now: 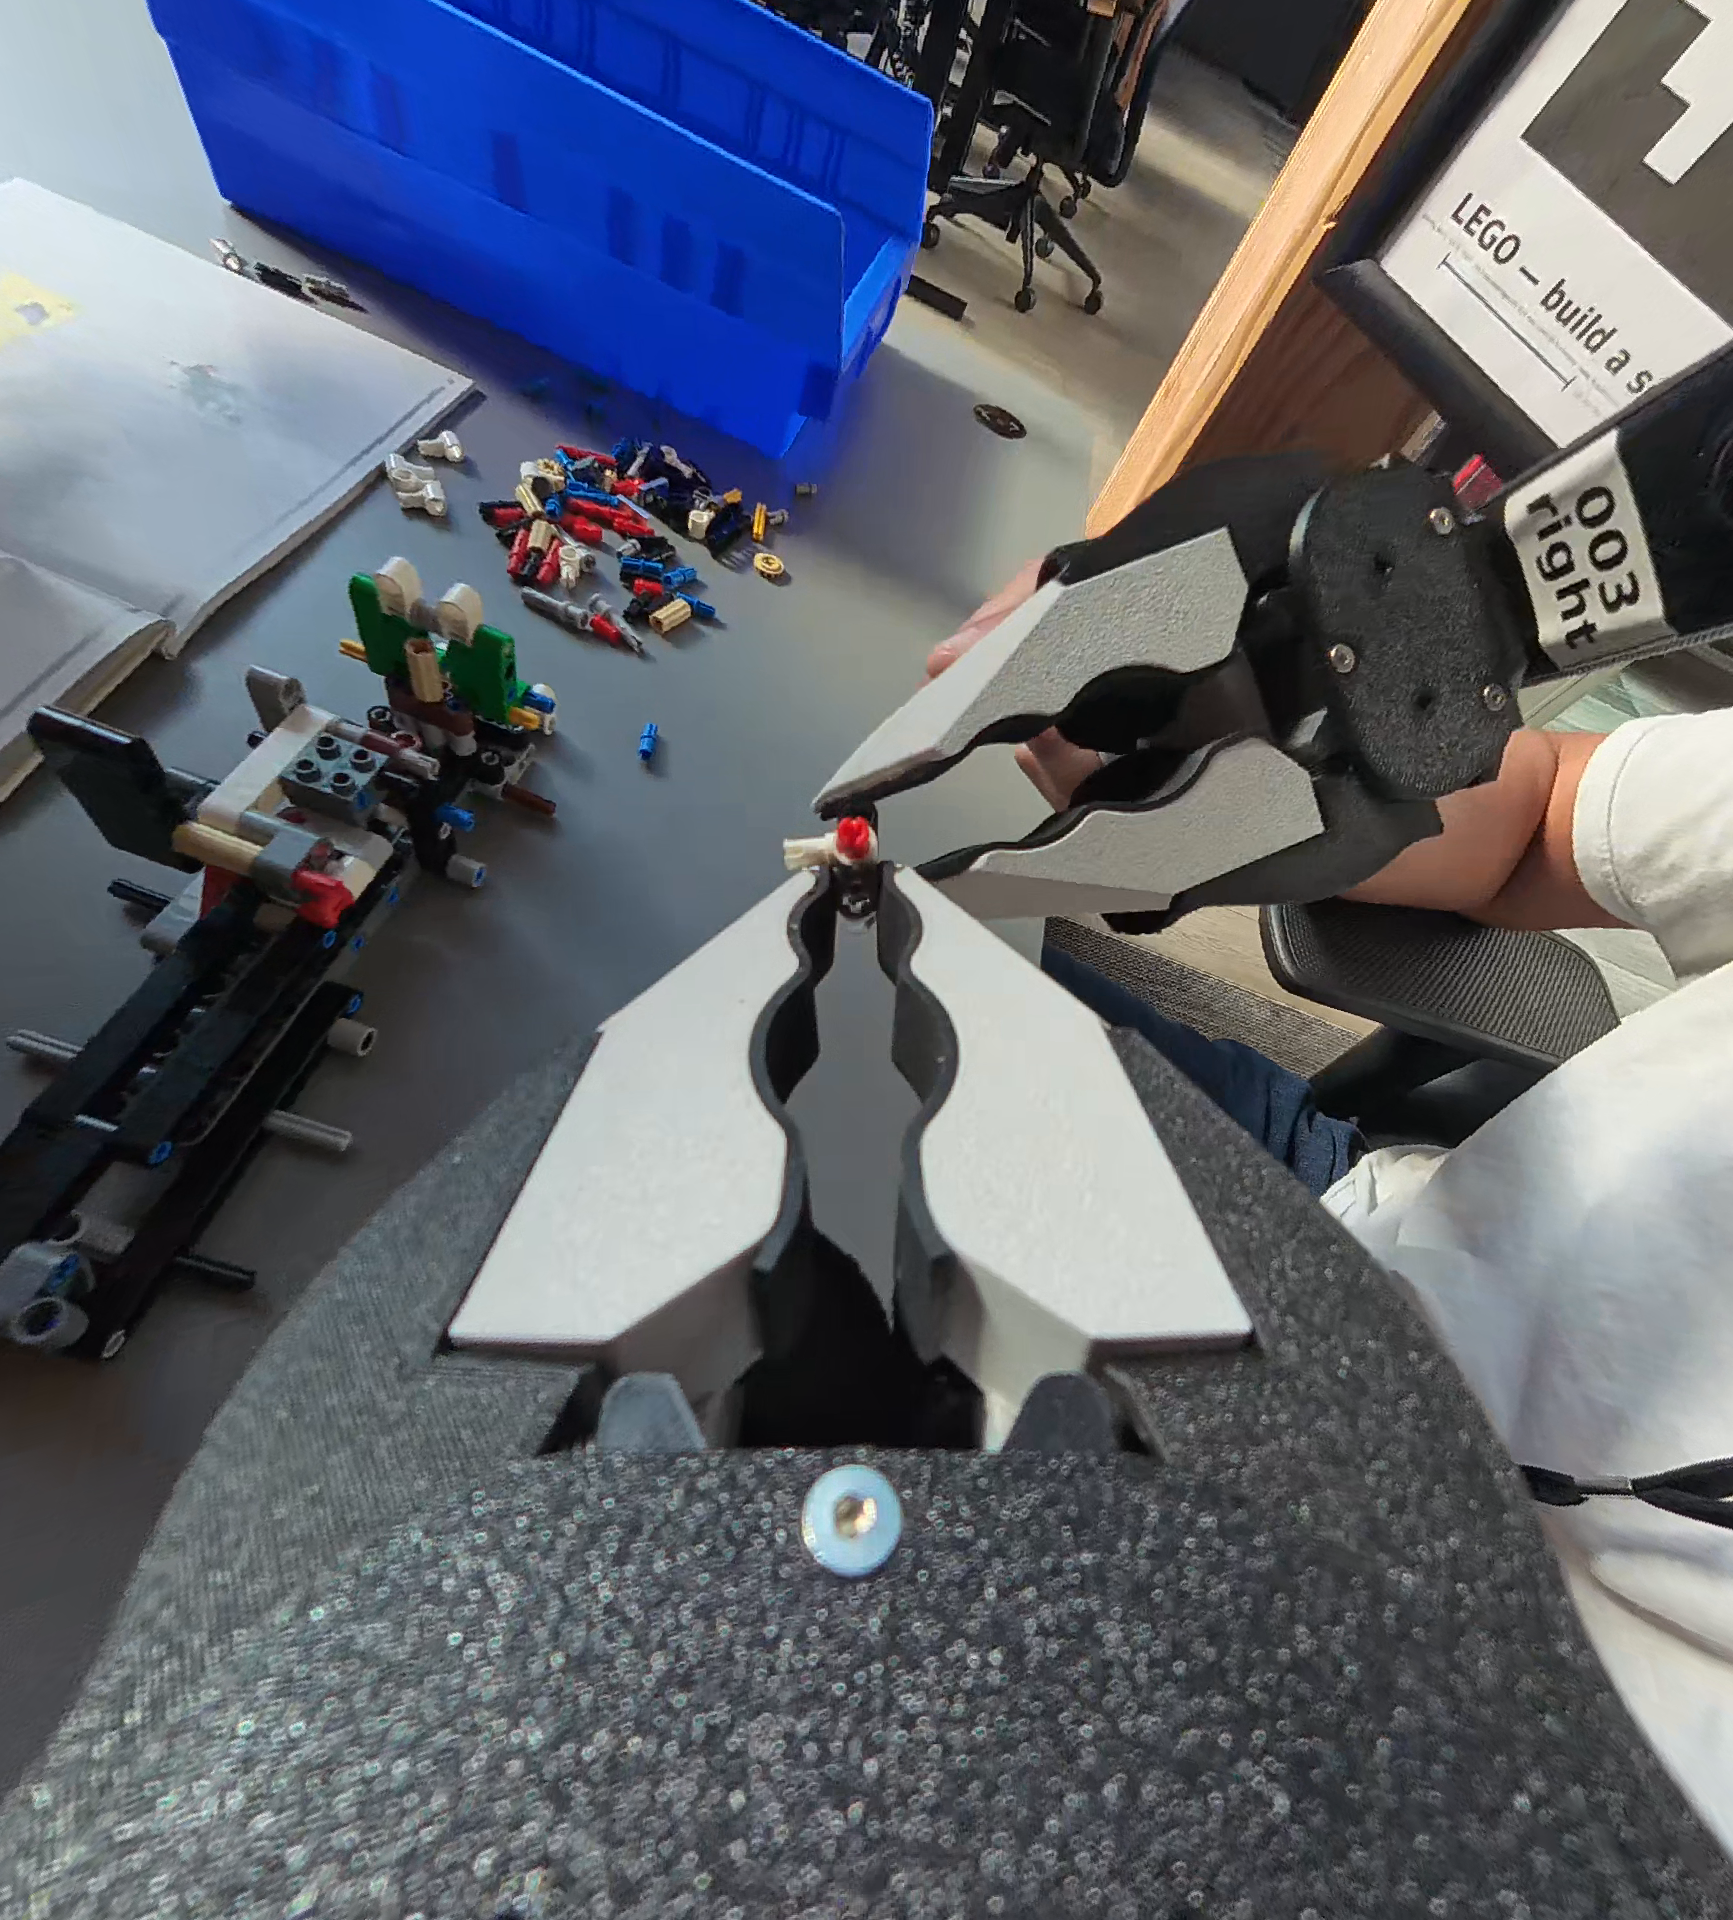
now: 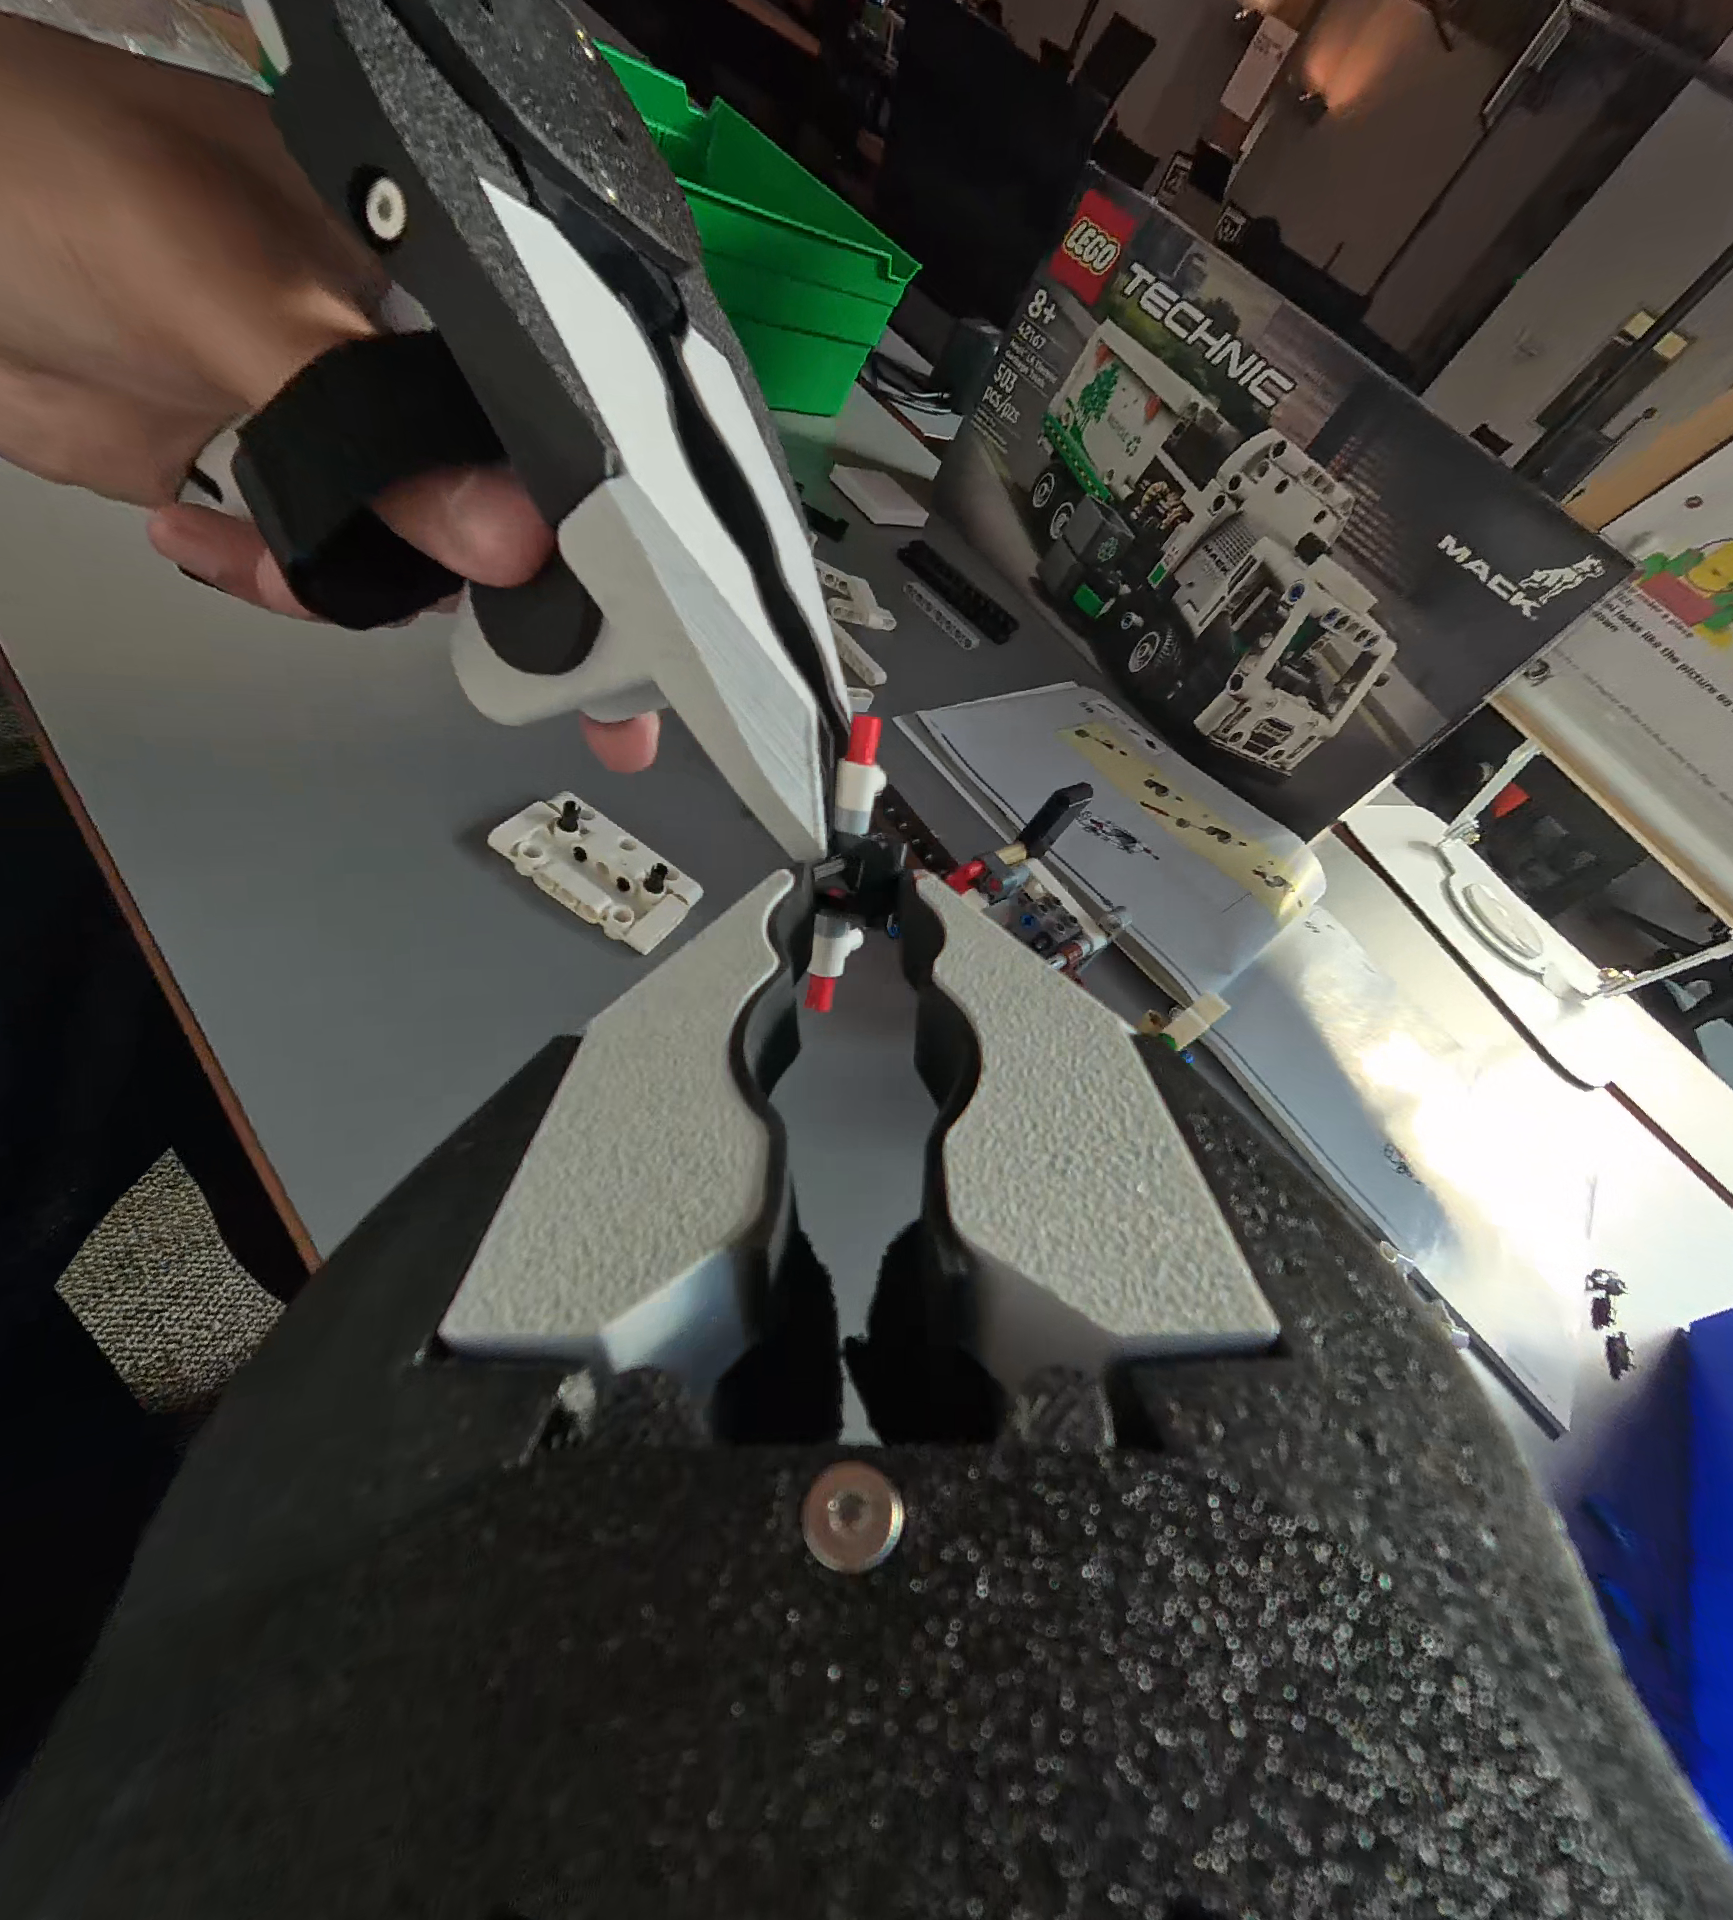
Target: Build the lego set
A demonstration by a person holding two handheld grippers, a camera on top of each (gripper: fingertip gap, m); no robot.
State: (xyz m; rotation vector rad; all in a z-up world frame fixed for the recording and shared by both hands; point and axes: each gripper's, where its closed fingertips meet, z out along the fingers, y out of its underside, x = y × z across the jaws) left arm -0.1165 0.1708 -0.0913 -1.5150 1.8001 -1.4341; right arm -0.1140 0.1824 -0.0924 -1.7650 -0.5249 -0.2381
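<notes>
A small assembly [image 2: 862, 873] has a black middle block with white sleeves and red pin ends sticking out above and below. My right gripper [image 2: 854, 894] is shut on the black block, held above the grey table [image 2: 322, 779]. My left gripper [image 2: 826, 816] comes in from the upper left, with its tips shut on the same assembly just above the block. In the left wrist view my left gripper [image 1: 854, 883] pinches the black part of the assembly [image 1: 851, 842]. There the right gripper [image 1: 877, 836] closes on it from the right.
A part-built model [image 1: 218, 883], a pile of small parts [image 1: 613, 530], an open instruction book [image 1: 114, 416] and a blue bin [image 1: 571, 187] lie to the left. A white plate with black pins [image 2: 597, 873], a set box [image 2: 1257, 540] and green bins [image 2: 789, 281] are nearby. My two grippers' fingertips are within a few centimetres of each other.
</notes>
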